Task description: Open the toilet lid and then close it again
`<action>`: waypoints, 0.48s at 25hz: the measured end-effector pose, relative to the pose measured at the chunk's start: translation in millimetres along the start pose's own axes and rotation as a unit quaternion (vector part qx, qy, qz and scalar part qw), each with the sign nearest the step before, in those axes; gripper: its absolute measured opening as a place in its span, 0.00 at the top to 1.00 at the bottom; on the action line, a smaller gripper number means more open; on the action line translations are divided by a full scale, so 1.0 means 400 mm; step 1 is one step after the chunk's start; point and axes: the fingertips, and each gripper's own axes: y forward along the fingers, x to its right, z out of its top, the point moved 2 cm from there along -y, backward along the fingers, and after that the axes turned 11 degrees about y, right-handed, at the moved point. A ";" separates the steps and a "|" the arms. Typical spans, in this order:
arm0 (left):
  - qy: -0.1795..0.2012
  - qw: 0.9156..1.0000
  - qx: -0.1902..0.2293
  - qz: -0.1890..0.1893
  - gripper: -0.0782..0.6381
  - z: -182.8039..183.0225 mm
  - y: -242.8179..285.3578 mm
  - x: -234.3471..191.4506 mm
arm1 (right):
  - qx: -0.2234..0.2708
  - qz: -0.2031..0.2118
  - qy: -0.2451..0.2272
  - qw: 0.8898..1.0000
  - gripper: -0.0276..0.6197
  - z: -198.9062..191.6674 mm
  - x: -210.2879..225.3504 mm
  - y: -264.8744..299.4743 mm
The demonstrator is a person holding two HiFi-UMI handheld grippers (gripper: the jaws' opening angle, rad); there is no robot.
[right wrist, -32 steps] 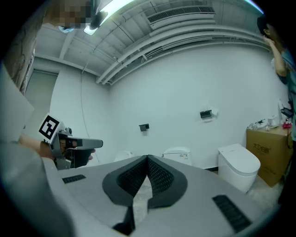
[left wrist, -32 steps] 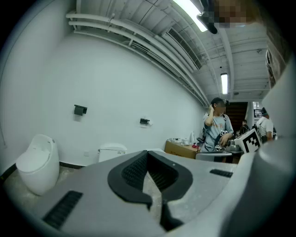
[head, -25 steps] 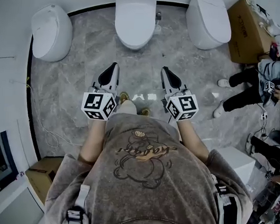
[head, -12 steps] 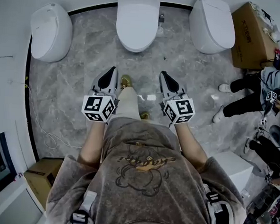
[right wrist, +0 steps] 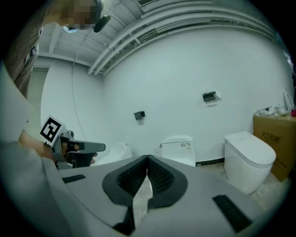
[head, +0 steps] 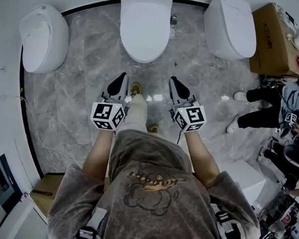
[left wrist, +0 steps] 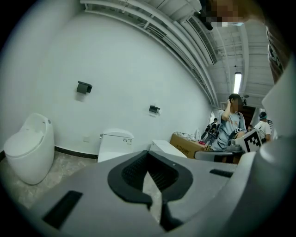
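The middle toilet is white, its lid down, straight ahead of me on the grey marble floor. It also shows in the left gripper view and the right gripper view, still some way off. My left gripper and right gripper are held side by side in front of my body, both pointing at the toilet and well short of it. Each gripper's jaws meet at the tips, left gripper and right gripper, with nothing between them.
A rounded white toilet stands at the left and another toilet at the right. A cardboard box and seated people fill the right side. A white cabinet stands at my right, a second box at the lower left.
I have stepped toward the middle toilet, which now sits lower and larger in the head view. Both grippers came forward with me and stayed shut.
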 end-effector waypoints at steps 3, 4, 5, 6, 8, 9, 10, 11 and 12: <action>0.008 1.000 -0.013 -0.010 0.88 -0.052 0.108 -0.054 | -0.020 -0.004 -0.001 1.000 0.92 -0.048 0.057 0.104; 0.011 1.000 -0.017 -0.013 0.88 -0.074 0.145 -0.072 | -0.027 -0.004 -0.003 1.000 0.92 -0.070 0.077 0.139; 0.012 1.000 -0.021 -0.015 0.88 -0.101 0.180 -0.088 | -0.035 -0.004 -0.005 0.999 0.92 -0.096 0.098 0.173; 0.010 0.999 -0.026 -0.016 0.88 -0.131 0.212 -0.103 | -0.043 -0.005 -0.005 0.999 0.92 -0.126 0.120 0.205; 0.004 0.999 -0.036 -0.019 0.88 -0.200 0.274 -0.130 | -0.059 -0.007 -0.001 0.998 0.92 -0.190 0.165 0.264; 0.002 0.999 -0.041 -0.021 0.88 -0.237 0.304 -0.143 | -0.067 -0.008 0.001 0.998 0.92 -0.223 0.187 0.294; 0.001 0.999 -0.047 -0.023 0.88 -0.277 0.333 -0.156 | -0.075 -0.009 0.002 0.997 0.92 -0.257 0.209 0.324; -0.001 0.998 -0.053 -0.024 0.88 -0.318 0.359 -0.169 | -0.082 -0.009 0.002 0.997 0.92 -0.292 0.229 0.354; -0.002 0.998 -0.059 -0.025 0.88 -0.361 0.384 -0.182 | -0.090 -0.009 0.002 0.996 0.92 -0.329 0.249 0.383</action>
